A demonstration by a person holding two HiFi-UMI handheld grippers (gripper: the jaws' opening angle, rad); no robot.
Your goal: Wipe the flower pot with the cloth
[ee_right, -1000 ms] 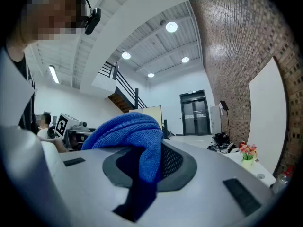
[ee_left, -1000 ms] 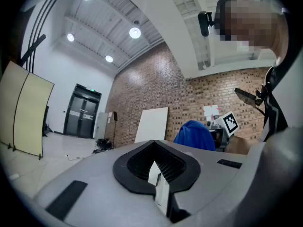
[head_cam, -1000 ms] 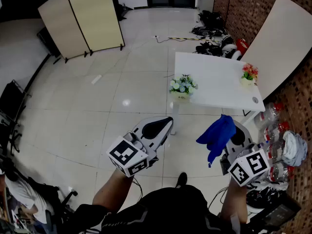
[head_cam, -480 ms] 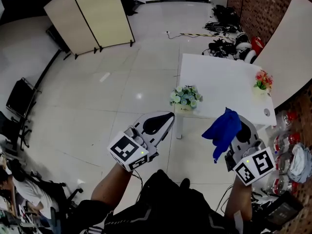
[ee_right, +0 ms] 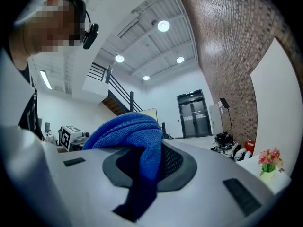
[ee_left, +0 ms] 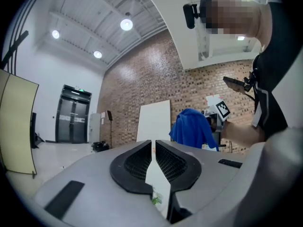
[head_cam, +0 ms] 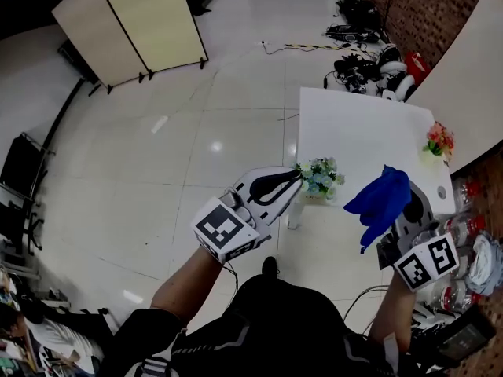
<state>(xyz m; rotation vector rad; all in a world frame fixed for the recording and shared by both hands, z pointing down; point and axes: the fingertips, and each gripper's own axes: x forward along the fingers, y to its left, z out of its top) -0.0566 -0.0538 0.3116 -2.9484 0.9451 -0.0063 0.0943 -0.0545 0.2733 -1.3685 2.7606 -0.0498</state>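
White table (head_cam: 361, 128) on tiled floor (head_cam: 196, 132); white-flowered pot (head_cam: 318, 183) at near corner; red-flowered pot (head_cam: 437, 144) at right edge

A glossy pale tiled floor (head_cam: 181, 93) is stretching across the room and catching the glare of round ceiling lamps (ee_left: 126, 24), while a beige folding partition (head_cam: 130, 22) is standing at its far left and a black chair (head_cam: 20, 167) is sitting by the left edge. A red brick wall (head_cam: 428, 10) is running down the right side, with a large white board (head_cam: 471, 61) leaning against it, a white surface (head_cam: 354, 132) standing before it and a tangle of cables and dark gear (head_cam: 361, 38) lying on the floor beyond. Dark double doors (ee_left: 72, 117) are closing off a white far wall, and a black-railed staircase (ee_right: 111, 91) is climbing along another.
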